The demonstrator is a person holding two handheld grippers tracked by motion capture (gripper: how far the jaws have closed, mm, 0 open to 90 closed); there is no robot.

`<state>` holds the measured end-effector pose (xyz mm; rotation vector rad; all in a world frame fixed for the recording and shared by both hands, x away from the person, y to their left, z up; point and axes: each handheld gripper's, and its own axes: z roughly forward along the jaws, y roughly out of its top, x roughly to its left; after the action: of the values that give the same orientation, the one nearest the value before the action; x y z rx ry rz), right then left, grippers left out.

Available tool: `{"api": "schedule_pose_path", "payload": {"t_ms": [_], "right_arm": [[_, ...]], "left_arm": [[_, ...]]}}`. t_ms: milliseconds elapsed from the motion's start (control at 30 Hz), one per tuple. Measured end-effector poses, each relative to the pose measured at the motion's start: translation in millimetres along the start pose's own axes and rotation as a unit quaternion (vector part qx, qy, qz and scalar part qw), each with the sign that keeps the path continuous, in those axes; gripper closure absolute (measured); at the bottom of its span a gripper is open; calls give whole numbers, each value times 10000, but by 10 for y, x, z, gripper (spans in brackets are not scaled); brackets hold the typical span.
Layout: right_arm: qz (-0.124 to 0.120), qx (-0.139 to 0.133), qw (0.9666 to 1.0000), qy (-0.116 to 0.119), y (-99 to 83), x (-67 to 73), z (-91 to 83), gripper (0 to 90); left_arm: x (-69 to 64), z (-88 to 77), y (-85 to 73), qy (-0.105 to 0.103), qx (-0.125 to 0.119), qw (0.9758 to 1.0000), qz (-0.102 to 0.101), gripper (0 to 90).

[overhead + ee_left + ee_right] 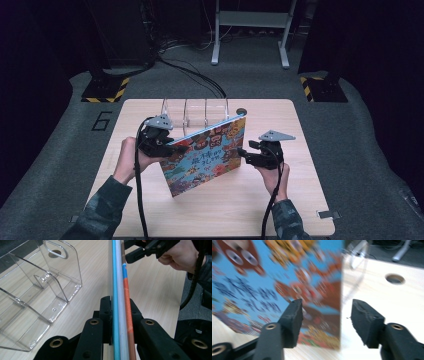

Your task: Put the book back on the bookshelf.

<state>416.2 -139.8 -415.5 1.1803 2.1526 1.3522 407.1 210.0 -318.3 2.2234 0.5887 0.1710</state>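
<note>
A picture book stands tilted on its lower corner near the middle of the tabletop, its cover facing the person's edge. The cover is bright blue, crowded with orange, red and brown cartoon figures, and carries a line of large dark characters in an East Asian script across its middle; they are too small and blurred to read. The left gripper is clamped on the book's left edge: in the left gripper view its jaws press from both sides on the blue, white and orange layers of the book seen edge-on. The right gripper sits at the book's right edge, with its jaws spread; in the right gripper view the book's edge stands in the gap between them, and neither pad presses on it. Just behind the book, toward the far edge of the tabletop, stands a clear plastic rack with upright dividers. On the grey floor off the table's far-left corner a large numeral "6" is marked.
</note>
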Motion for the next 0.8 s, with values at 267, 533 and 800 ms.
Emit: {"api": "schedule_pose_path", "payload": {"t_ms": [267, 533, 800], "right_arm": [[748, 403, 9946, -588, -754, -303, 26, 287], [985, 594, 9870, -1121, -1137, -482, 32, 286], [802, 681, 9841, -1431, -1157, -479, 69, 275]], "left_arm": [[2, 4, -14, 35, -65, 9999, -67, 793], [1, 6, 27, 50, 79, 9999, -64, 798], [55, 4, 91, -8, 299, 9995, -79, 802]]}}
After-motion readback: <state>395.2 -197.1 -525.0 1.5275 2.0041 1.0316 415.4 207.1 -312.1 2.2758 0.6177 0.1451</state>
